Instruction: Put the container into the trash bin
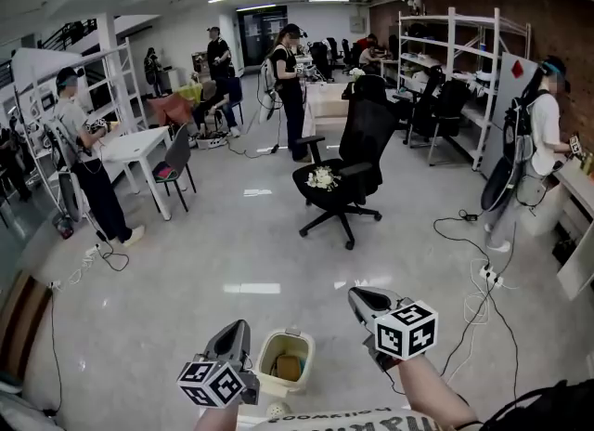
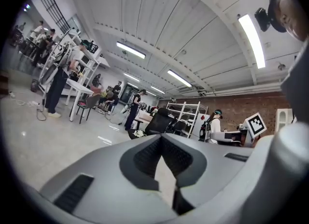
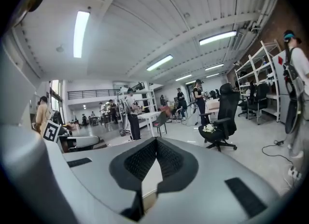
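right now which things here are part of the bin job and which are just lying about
Job: trash bin, open, a brown thing inside; left gripper and right gripper, both shut and empty.
Lying about: office chair with white flowers on its seat, white table, shelves, floor cables.

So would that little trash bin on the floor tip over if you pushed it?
Probably it would slide or tip fairly easily: the trash bin looks small and thin-walled, likely light plastic. The smooth, shiny floor may let it skid first. The brown thing inside could add a little weight low down.
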`<act>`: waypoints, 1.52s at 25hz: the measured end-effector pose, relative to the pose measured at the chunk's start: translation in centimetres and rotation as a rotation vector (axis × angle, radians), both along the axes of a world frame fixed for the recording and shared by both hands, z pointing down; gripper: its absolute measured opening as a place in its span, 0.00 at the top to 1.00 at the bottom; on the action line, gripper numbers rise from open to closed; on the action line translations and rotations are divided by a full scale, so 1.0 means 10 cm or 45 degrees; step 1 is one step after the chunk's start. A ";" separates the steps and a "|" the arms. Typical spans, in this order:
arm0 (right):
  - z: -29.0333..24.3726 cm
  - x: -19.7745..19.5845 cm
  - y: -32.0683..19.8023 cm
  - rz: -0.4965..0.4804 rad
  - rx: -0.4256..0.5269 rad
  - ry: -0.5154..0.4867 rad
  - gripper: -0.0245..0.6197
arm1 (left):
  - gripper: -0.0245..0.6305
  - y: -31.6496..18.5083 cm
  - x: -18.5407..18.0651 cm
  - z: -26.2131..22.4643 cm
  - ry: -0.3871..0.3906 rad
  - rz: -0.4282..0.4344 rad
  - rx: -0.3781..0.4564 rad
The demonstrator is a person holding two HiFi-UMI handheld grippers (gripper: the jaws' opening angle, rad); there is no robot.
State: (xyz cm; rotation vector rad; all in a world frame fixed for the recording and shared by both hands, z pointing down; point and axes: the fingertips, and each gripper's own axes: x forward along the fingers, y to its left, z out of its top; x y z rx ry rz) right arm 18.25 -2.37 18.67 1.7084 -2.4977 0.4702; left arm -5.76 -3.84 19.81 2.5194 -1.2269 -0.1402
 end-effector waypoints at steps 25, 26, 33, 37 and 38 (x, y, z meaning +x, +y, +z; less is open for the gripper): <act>0.15 0.73 1.40 -0.069 0.003 -0.040 0.96 | 0.97 1.82 0.62 -0.02 -0.080 -0.039 0.060; 0.16 0.73 1.40 -0.070 0.000 -0.032 0.96 | 0.97 1.82 0.62 -0.01 -0.076 -0.042 0.055; 0.23 0.75 1.42 -0.060 -0.013 -0.027 0.96 | 0.97 1.81 0.59 0.02 -0.072 -0.049 0.058; 0.25 0.85 1.45 -0.055 -0.025 -0.031 0.96 | 0.97 1.82 0.67 -0.01 -0.078 -0.050 0.062; 0.25 0.86 1.45 -0.053 -0.025 -0.030 0.96 | 0.97 1.81 0.67 -0.01 -0.079 -0.051 0.064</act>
